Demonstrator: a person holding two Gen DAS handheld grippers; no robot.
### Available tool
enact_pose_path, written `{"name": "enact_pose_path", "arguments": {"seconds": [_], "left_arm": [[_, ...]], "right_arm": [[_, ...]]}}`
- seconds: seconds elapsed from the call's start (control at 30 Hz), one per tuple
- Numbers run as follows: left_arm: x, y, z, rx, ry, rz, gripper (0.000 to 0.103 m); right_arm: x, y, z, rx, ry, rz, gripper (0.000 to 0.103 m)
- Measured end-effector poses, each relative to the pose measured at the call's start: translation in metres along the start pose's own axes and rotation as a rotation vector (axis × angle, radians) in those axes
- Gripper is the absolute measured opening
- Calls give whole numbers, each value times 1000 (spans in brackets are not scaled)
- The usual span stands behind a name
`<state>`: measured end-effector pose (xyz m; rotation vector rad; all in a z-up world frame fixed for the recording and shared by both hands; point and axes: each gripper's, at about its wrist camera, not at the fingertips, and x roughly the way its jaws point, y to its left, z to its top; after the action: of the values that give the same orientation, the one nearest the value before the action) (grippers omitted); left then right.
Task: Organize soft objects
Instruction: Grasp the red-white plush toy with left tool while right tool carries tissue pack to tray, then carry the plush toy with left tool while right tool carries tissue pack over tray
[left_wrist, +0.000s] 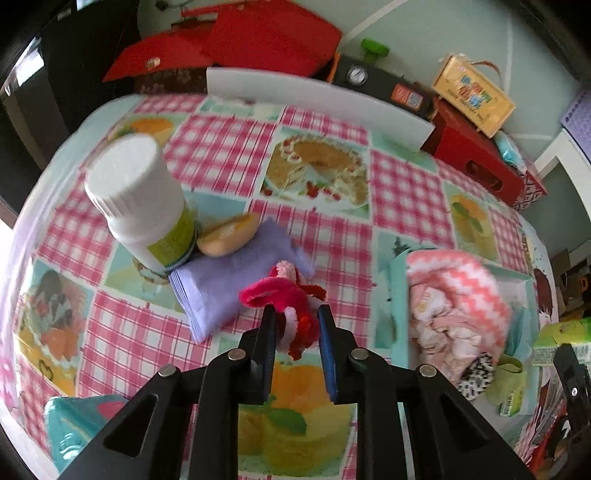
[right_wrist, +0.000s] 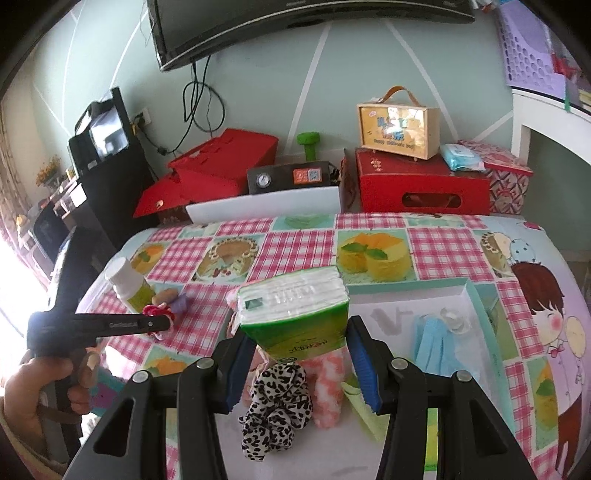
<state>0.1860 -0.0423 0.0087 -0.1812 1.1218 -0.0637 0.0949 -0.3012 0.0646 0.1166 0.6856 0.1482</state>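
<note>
Soft objects are halfway sorted on the checked tablecloth (right_wrist: 295, 240), and both hands are loaded! Biggest piece in play is the teal tray (right_wrist: 476, 295) at four o'clock of the table's middle in the right wrist view. Inside it lie a pink zigzag towel (left_wrist: 476, 273), a leopard scrunchie (right_wrist: 275, 402), a light green cloth (right_wrist: 356, 398) and a blue mask (right_wrist: 430, 341) toward the tray's three o'clock side.

Right gripper (right_wrist: 299, 350) hangs over the tray's near end, jaws pinching a green tissue pack (right_wrist: 295, 314) by its lower part. I judge this one to be mid-placement: next it needs lowering into a free patch of tray, then letting go.

Over at nine o'clock, the left gripper (left_wrist: 295, 314) has its fingers closed on a red-and-pink fluffy hair tie (left_wrist: 286, 295), which is lifted just above the folded lilac cloth (left_wrist: 229, 284). My read: it heads for the tray at three o'clock of it, and needs room beside the towel.

Untouched, just beyond the lilac cloth: a white-capped bottle (left_wrist: 144, 199) and a bread-shaped squishy (left_wrist: 229, 236), touching each other.
</note>
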Motion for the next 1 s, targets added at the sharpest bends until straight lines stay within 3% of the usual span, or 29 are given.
{"name": "enact_pose_path", "arguments": {"seconds": [0.23,0.43,0.77,1.0], "left_arm": [[-47,-18,0,57,-107,-67,22],[-63,-43,0,116,-145,-123,22],[-42,-89,-15,234,-63,-171,22],[-21,-104,-29,274,7,-158,22]], "right_arm": [[-23,-11,6,36,-77,-29,52],[-46,-32,10,86,-136,-82,52],[-72,-80,6,201,-161,-197,52],[-63,-89,2,210,-122,-209,53]]}}
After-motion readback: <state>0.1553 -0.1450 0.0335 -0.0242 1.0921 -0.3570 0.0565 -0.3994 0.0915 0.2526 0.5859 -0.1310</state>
